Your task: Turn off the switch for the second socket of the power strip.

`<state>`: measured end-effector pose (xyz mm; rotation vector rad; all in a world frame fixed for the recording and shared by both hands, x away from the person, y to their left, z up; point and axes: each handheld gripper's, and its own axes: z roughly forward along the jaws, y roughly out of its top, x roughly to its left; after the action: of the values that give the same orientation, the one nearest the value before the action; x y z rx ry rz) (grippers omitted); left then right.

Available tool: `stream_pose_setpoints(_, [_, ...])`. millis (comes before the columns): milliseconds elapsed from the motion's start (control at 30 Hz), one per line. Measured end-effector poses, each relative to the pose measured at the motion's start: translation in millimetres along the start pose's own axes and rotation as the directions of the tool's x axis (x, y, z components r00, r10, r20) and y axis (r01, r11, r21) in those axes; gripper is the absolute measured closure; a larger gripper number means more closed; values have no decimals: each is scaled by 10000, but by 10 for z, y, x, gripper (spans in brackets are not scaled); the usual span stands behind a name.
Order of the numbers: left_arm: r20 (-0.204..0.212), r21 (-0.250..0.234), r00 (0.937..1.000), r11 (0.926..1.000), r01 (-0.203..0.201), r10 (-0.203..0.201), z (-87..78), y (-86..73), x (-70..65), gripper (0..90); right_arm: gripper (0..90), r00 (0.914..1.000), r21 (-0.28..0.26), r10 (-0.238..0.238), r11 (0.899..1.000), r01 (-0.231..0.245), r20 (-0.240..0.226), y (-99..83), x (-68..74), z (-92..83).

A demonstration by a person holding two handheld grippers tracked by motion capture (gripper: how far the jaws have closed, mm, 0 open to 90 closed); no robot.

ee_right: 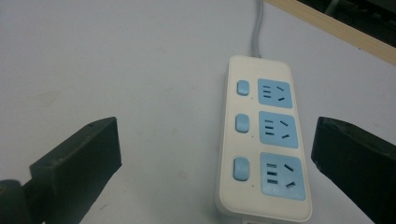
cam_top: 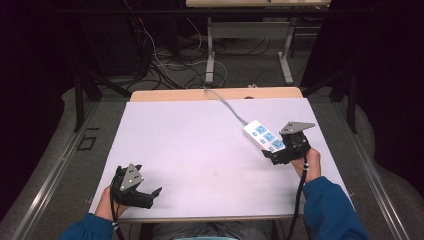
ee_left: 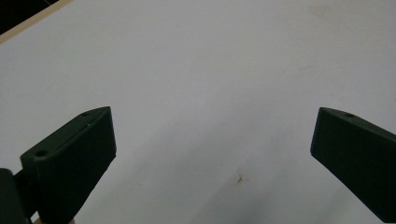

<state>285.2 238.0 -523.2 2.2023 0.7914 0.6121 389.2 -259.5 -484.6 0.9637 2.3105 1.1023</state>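
A white power strip (cam_top: 264, 135) with three blue sockets and three blue switches lies flat at the right of the white table (cam_top: 200, 150). Its grey cable (cam_top: 227, 104) runs off the far edge. My right gripper (cam_top: 274, 156) is open just behind the strip's near end. In the right gripper view the power strip (ee_right: 264, 140) lies between the two spread jaws, nearer the right one, untouched. My left gripper (cam_top: 150, 196) rests open near the front left edge. In the left gripper view its jaws stand wide apart over bare table (ee_left: 210, 84).
A wooden strip (cam_top: 215, 93) borders the table's far edge. Beyond it stand the metal legs of another table (cam_top: 210, 55), with tangled cables (cam_top: 165, 70) on the floor. Dark curtains flank both sides.
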Motion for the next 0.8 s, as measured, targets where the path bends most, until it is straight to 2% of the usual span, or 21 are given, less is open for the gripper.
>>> stream_pose_setpoints(167, [30, -32, 10000, 10000, 65, -65, -1, -4, 2, 0, 8, 10000, -22, 17, 10000, -17, 40, 70, -41, 64])
stream_pose_setpoints(233, [-10, -8, 10000, 10000, -49, 49, -3, -2, 7, 0, 8, 10000, -36, 66, 10000, -65, 24, 90, -45, 85])
stream_pose_setpoints(400, [26, -31, 10000, 10000, 58, -57, -2, -5, 2, 0, 8, 10000, -17, 33, 10000, -33, 14, 130, -64, 136])
stream_pose_setpoints(467, [-17, -8, 10000, 10000, -47, 47, -3, -2, 6, 0, 8, 9999, 12, 100, 9999, -100, -1, 136, -63, 146])
stream_pose_setpoints(500, [-24, -11, 10000, 10000, -48, 48, -3, -2, 6, 0, 8, 10000, 6, -22, 10000, 21, 57, 140, -76, 158])
stream_pose_setpoints(533, [-26, -20, 10000, 10000, -15, 15, -2, -3, 4, 0, 8, 9999, 39, 123, 9999, -123, 13, 147, -73, 162])
stream_pose_setpoints(800, [23, -11, 10000, 10000, 24, -24, 0, -4, 0, 0, 9, 9995, 115, 317, 9994, -317, 21, 175, -136, 235])
